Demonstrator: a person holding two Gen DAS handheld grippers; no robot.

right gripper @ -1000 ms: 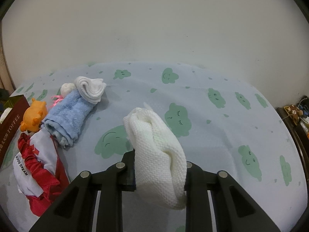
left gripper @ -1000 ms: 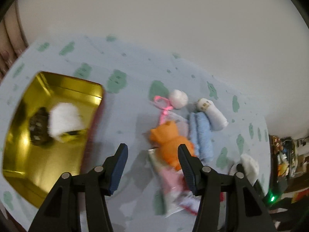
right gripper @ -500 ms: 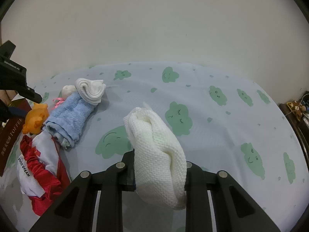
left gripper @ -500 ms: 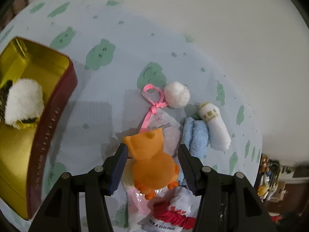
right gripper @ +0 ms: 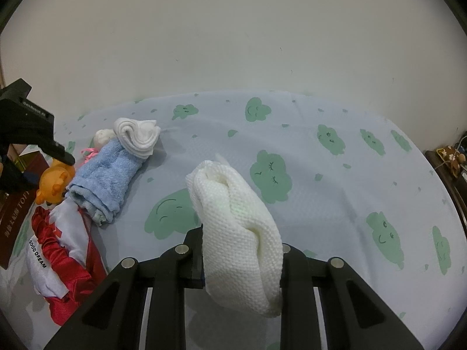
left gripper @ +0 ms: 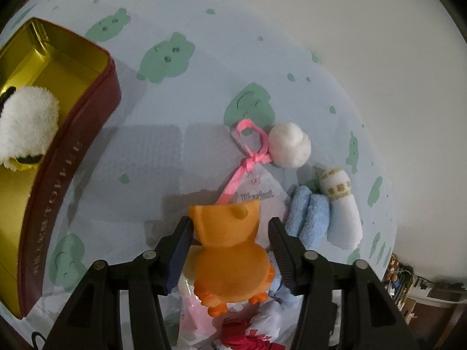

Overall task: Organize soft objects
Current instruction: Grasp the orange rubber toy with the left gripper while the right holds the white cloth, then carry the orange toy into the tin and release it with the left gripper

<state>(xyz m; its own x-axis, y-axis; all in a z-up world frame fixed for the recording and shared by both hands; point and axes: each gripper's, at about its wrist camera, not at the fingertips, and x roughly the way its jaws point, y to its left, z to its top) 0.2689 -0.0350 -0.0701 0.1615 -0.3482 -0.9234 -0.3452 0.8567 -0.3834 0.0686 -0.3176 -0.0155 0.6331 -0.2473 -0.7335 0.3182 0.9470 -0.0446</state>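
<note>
While closing, left tool (left gripper: pixel 230 229) straddles glossy orange toy (left gripper: pixel 230 250), rounded, squat

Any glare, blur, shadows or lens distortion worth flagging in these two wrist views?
Left wrist view: heavy fisheye bending, gold tin interior reflects brightly, orange toy slightly soft, two blocky shadows on the cloth. Right wrist view: sharper, even light, dark corners, faint green tint on the white knit cloth.

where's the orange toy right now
In the left wrist view the orange toy sits low centre between the closing left gripper jaws, beside the blue towel on its right.
</note>
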